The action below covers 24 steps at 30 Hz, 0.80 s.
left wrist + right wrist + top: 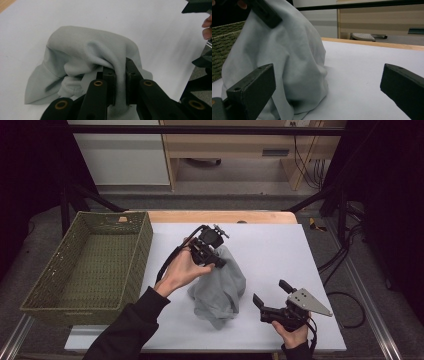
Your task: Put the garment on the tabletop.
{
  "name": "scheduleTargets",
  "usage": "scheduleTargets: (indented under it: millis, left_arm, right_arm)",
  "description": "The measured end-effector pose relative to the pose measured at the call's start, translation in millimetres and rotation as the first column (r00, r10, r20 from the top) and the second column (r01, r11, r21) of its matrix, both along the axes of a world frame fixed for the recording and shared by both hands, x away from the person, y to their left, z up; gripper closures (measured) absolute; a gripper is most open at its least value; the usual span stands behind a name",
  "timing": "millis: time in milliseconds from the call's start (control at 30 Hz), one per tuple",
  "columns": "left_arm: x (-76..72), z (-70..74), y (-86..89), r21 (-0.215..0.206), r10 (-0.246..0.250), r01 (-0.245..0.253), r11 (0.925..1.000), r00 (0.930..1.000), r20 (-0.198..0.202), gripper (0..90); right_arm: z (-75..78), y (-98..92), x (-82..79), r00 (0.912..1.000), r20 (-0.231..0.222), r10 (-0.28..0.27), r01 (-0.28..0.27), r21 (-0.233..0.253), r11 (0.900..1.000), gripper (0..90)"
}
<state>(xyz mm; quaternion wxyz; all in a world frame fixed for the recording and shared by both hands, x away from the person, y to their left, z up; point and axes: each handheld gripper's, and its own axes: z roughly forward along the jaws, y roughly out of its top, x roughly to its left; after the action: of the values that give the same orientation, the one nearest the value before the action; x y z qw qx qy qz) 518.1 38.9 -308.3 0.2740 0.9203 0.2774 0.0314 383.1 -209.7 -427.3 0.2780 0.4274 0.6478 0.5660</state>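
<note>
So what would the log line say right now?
left gripper: shut on grey cloth, lifting | right gripper: open, apart | basket: empty

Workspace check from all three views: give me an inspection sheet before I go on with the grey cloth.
Surface: white mat on a wooden table, bare around the cloth.
Job's things: grey cloth, crumpled, its top lifted into a peak, lower folds on the mat; green woven basket beside the mat's left edge, nothing seen inside.
Clutter: nothing seen.
Grippers: left gripper shut on a fold at the cloth's top; right gripper open, low over the mat, right of the cloth, apart from it.
Cables: black cable trails from the left gripper; more cables hang off the table's right side.
Surroundings: black frame bars, wooden furniture behind, grey floor.
</note>
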Motion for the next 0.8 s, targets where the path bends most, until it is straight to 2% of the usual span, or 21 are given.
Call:
scheduleTargets:
  millis: [200, 267, 400, 467, 500, 567, 600, 633, 667, 700, 767, 800]
  left_arm:
    - [-2.4, -14.0, -5.0, -0.011, -0.012, 0.012, 0.9999, 0.9998, -0.018, 81.3]
    - [-2.7, -22.7, -7.1, -0.002, -0.014, 0.014, 0.9999, 0.9997, -0.018, 81.0]
    - [-2.5, -30.8, -7.9, 0.016, -0.014, 0.014, 0.9998, 0.9995, -0.028, 79.8]
    - [-3.0, -33.3, -8.1, 0.016, -0.016, 0.016, 0.9997, 0.9995, -0.029, 72.8]
    - [-3.2, -33.7, -8.1, 0.019, -0.021, 0.022, 0.9996, 0.9995, -0.024, 72.8]
    - [-4.6, -33.1, -8.1, 0.003, -0.023, 0.023, 0.9997, 0.9997, -0.011, 61.4]
    - [-5.1, -32.0, -7.6, -0.011, -0.023, 0.023, 0.9997, 0.9997, 0.0, 48.5]
    - [-5.5, -30.7, -6.5, -0.029, -0.023, 0.024, 0.9993, 0.9995, 0.02, 43.0]
    - [-5.5, -30.7, -6.5, -0.029, -0.023, 0.024, 0.9993, 0.9995, 0.02, 39.2]
    - [-5.6, -29.8, -5.5, -0.04, -0.021, 0.022, 0.999, 0.9994, 0.027, 39.2]
    - [-6.4, -28.5, -3.9, -0.07, -0.007, 0.009, 0.9975, 0.9994, 0.035, 27.9]
    - [-6.7, -26.6, -1.2, -0.086, -0.003, 0.008, 0.9962, 0.9983, 0.058, 25.5]
  right_arm:
    - [-0.5, 0.3, 0.9, 1.0, 0.006, -0.003, 0.003, -0.003, 1.0, 0.3]
    - [-0.5, -0.5, 0.7, 1.0, 0.007, 0.0, 0.0, -0.008, 1.0, 0.3]
    - [-0.3, -0.3, 0.9, 1.0, 0.007, -0.006, 0.006, 0.002, 1.0, 0.3]
    - [-0.9, -0.6, 1.4, 1.0, 0.009, 0.001, -0.001, -0.006, 1.0, 0.3]
    - [-0.9, -0.6, 1.4, 1.0, 0.009, 0.001, -0.001, -0.006, 1.0, 0.3]
    - [-1.0, -0.1, 1.7, 1.0, 0.009, 0.0, 0.0, -0.007, 1.0, 0.3]
    - [-0.9, 0.0, 1.7, 1.0, 0.006, -0.001, 0.001, -0.002, 1.0, 0.3]
    - [-0.9, -0.1, 1.7, 1.0, 0.006, -0.001, 0.001, -0.001, 1.0, 0.3]
    - [-0.9, -0.1, 1.7, 1.0, 0.006, 0.0, 0.0, 0.0, 1.0, 0.3]
    - [-0.9, -0.1, 1.7, 1.0, 0.006, 0.0, 0.0, 0.0, 1.0, 0.3]
    - [-1.0, 0.0, 1.7, 1.0, 0.001, 0.001, -0.001, 0.0, 1.0, 0.2]
    - [-1.1, 0.6, 1.8, 1.0, 0.001, 0.0, 0.0, 0.007, 1.0, 0.2]
